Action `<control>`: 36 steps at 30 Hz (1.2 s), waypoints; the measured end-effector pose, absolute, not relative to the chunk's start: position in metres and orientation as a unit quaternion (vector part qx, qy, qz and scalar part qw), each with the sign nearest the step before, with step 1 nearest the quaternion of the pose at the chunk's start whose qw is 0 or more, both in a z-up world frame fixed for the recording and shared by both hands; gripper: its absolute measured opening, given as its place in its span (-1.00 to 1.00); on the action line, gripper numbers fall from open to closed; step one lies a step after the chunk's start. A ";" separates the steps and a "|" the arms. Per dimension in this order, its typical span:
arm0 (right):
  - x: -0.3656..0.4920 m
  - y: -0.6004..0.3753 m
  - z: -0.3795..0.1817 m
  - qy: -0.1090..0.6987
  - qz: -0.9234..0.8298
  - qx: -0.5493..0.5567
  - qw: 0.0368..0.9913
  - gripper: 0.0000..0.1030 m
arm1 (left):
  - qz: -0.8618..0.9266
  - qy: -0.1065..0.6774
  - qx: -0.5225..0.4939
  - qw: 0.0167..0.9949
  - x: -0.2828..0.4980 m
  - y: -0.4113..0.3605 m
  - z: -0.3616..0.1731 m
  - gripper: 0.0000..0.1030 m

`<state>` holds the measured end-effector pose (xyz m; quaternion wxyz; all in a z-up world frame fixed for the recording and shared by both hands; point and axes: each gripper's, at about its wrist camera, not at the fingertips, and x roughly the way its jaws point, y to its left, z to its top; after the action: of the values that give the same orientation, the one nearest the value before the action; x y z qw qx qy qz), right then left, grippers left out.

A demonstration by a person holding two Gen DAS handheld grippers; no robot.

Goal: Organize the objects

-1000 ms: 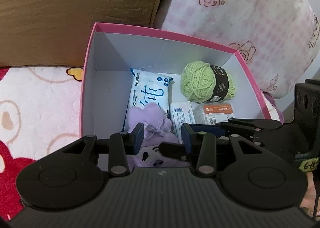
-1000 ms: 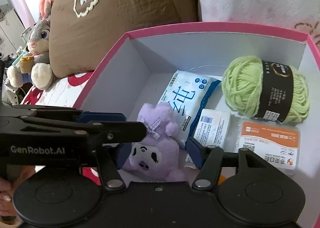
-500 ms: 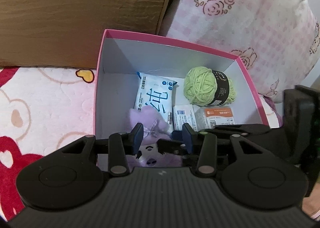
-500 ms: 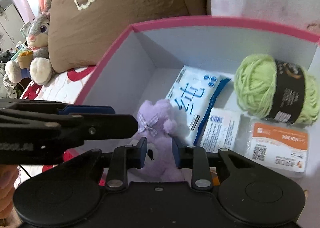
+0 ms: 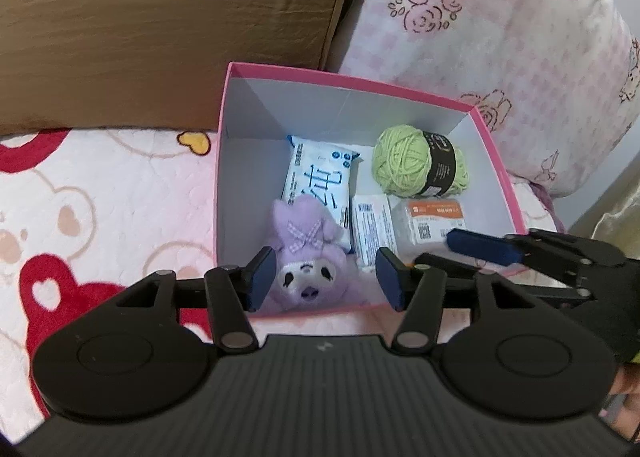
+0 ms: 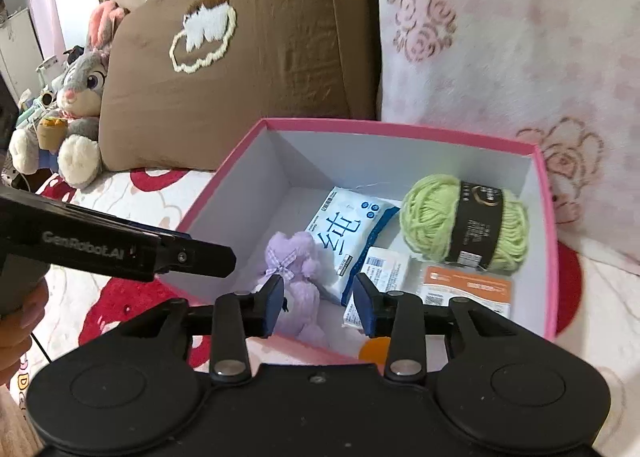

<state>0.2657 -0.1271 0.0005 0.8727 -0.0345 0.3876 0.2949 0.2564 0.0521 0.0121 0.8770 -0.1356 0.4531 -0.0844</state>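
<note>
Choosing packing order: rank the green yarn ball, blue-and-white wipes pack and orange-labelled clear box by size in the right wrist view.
1. Green yarn ball
2. Blue-and-white wipes pack
3. Orange-labelled clear box, partly hidden, so unsure

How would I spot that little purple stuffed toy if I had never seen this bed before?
Find the pink box with white inner walls, set on the bedspread before the brown cushion and the floral pillow. The purple plush toy lies at its near wall, partly on the white-and-blue wipes packet. It is the only fuzzy lilac thing inside, with a checked bow.
</note>
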 end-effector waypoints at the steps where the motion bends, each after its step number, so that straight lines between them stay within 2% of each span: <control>1: 0.262 -0.128 0.004 0.386 0.293 -0.037 0.874 -0.13 | -0.081 0.456 -0.135 0.876 0.254 0.053 0.014 0.07; 4: 0.250 -0.133 0.015 0.381 0.288 -0.037 0.878 -0.09 | -0.072 0.461 -0.130 0.875 0.245 0.055 0.020 0.11; 14: 0.203 -0.158 0.055 0.357 0.287 -0.022 0.889 0.29 | -0.054 0.463 -0.087 0.880 0.201 0.050 0.066 0.24; 21: 0.170 -0.177 0.086 0.330 0.284 -0.010 0.900 0.39 | -0.065 0.448 -0.061 0.890 0.164 0.036 0.102 0.28; 24: 0.155 -0.180 0.095 0.322 0.273 -0.030 0.906 0.42 | -0.070 0.446 -0.061 0.890 0.147 0.031 0.110 0.38; 36: 0.113 -0.194 0.093 0.320 0.236 -0.055 0.916 0.55 | -0.047 0.449 -0.071 0.889 0.102 0.029 0.103 0.42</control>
<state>0.1134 -0.1944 0.0925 0.9156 -0.0550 0.3204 0.2364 0.1020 0.0291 0.1029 0.8894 -0.0713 0.4490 -0.0469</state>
